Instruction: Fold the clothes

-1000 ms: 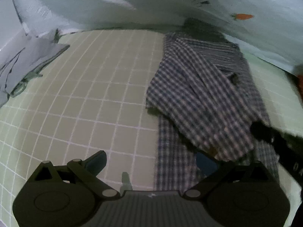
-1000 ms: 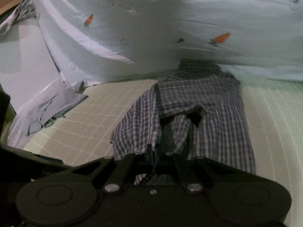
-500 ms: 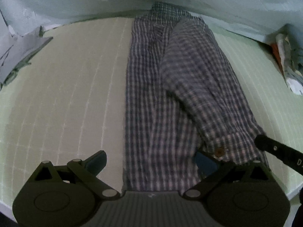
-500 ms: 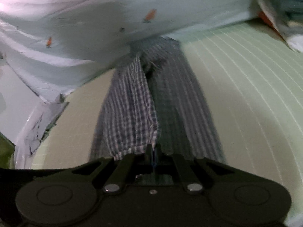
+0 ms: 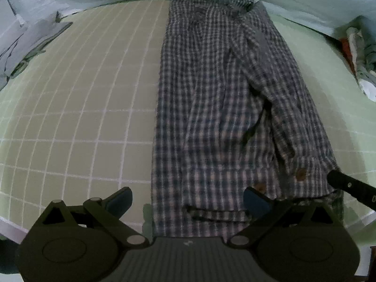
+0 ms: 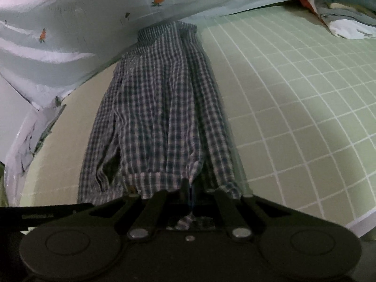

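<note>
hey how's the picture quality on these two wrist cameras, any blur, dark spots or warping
Left wrist view: dim, fisheye bends the grid mat lines, dark vignette corners; checked shirt fairly sharp, open left tongs shadowed. Right wrist view: equally dim and warped, shirt's right edge slightly smeared, right tongs near-black, shut on the cuff.

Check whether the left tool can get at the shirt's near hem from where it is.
Probably yes. The left tool is open and straddles the shirt hem, nothing between. The right tool pinches the cuff off to the side.
</note>
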